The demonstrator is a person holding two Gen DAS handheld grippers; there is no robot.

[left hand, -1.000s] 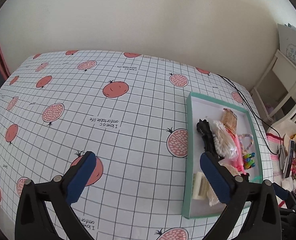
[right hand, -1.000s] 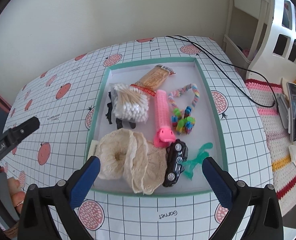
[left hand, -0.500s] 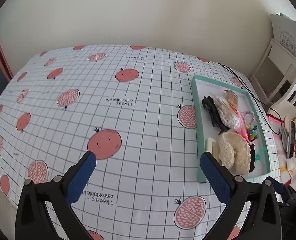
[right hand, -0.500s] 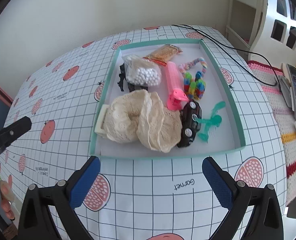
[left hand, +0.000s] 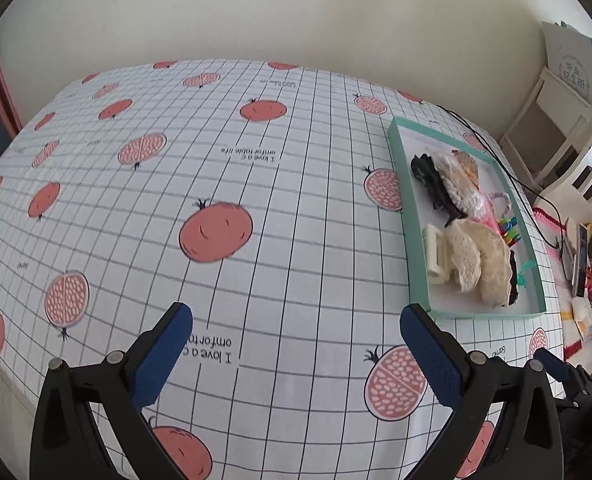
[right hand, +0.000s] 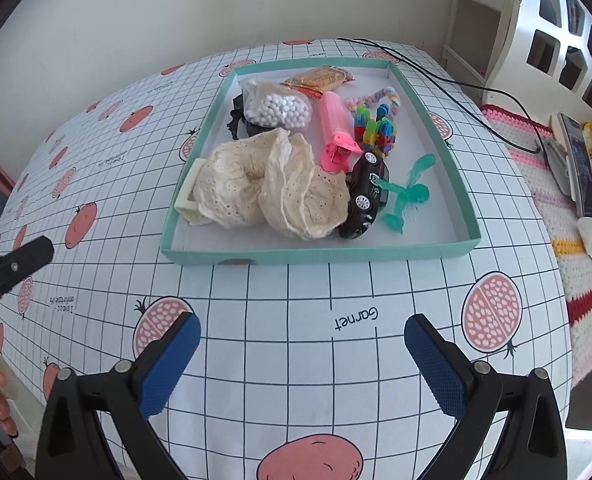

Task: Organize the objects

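Note:
A teal tray point(right hand: 316, 257) sits on the pomegranate-print tablecloth and holds cream lace cloths point(right hand: 271, 184), a bag of white beads point(right hand: 275, 106), a pink toy point(right hand: 334, 128), a black toy car point(right hand: 366, 192), a teal comb point(right hand: 406, 194), coloured clips point(right hand: 378, 128) and a snack packet point(right hand: 320, 78). My right gripper point(right hand: 302, 360) is open and empty, near the table's front edge, short of the tray. In the left wrist view the tray point(left hand: 412, 248) lies at the right. My left gripper point(left hand: 296, 354) is open and empty over bare cloth.
A black cable point(right hand: 456, 84) runs across the table's far right corner. White furniture point(right hand: 544, 20) stands to the right, with a phone point(right hand: 578, 164) and small items on a crocheted mat. The left gripper's finger point(right hand: 19, 260) and a hand show at the right view's left edge.
Both grippers have pulled back from the tray toward the table's near edge, so the tray looks smaller and farther. Both stay open; the tray's contents are unmoved.

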